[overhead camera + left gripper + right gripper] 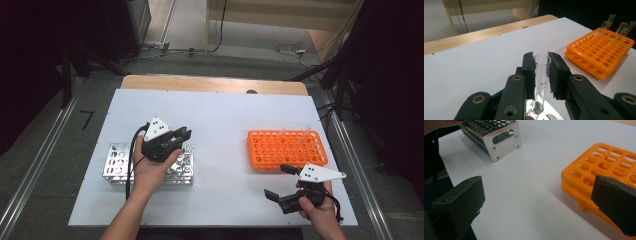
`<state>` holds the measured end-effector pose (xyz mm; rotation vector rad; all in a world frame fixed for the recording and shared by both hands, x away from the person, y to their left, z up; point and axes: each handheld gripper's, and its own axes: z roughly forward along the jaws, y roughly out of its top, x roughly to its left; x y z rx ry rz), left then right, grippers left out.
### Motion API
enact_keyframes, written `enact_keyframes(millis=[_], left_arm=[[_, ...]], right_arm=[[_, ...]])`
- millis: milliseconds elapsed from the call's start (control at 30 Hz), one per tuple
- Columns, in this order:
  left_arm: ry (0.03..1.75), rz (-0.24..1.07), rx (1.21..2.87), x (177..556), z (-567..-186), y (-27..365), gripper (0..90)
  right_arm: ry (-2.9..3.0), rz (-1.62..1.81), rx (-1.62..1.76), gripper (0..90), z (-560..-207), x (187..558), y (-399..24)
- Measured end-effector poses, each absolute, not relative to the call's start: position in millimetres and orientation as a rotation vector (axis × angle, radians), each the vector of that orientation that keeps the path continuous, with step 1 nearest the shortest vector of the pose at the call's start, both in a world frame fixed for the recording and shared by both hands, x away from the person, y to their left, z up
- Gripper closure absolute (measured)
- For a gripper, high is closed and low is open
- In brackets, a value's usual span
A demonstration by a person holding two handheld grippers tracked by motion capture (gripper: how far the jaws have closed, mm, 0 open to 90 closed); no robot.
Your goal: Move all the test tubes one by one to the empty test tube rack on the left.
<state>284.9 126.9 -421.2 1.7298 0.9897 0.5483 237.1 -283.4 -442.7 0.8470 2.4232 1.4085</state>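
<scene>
Fingers of the left gripper (541, 72) pinch a clear glass test tube (541, 75), pads pressed on both sides of it just below its open rim. Left gripper view: tube upright, its bottom end in a hole of the silver perforated metal rack (544, 113) at the bottom edge. White table sheet (474, 65) behind, wooden table edge (481, 33) beyond it. Orange plastic tube rack (599, 55) to the right, well apart, with four clear tubes (621, 28) leaning in its far holes.

Right gripper view: right gripper (536, 202) spread wide, nothing between the two black jaws, only bare white sheet under the gap. One jaw overlaps the near corner of the orange rack (609, 165); cannot tell if touching. Metal rack (499, 135) top left, well apart.

High view: left gripper (176, 139) over the right end of the metal rack (117, 162), held by the person's left hand (150, 172); tube too small to make out here. Right gripper (281, 182) near the front edge of the sheet, just in front of the orange rack (286, 148), jaws apart and empty, held by the right hand (320, 207). Racks well apart, left and right on the sheet.
</scene>
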Motion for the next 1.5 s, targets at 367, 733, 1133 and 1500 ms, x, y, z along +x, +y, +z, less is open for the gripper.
enact_keyframes(millis=[367,733,1133,1500], left_arm=[[0.999,0.561,1.783,285.2,-431.5,120.3,75.2],[1.030,0.529,1.842,288.4,-433.5,118.9,75.1],[1.060,0.483,1.920,292.4,-436.6,116.4,74.4],[1.079,0.470,1.875,289.6,-432.2,121.4,57.5]], right_arm=[[2.422,1.398,0.838,0.0,-442.8,236.3,-282.2],[2.422,1.391,0.840,0.0,-443.1,236.6,-282.7],[2.418,1.381,0.850,0.0,-444.4,237.9,-284.0],[2.397,1.389,0.865,0.0,-442.6,239.0,-287.8]])
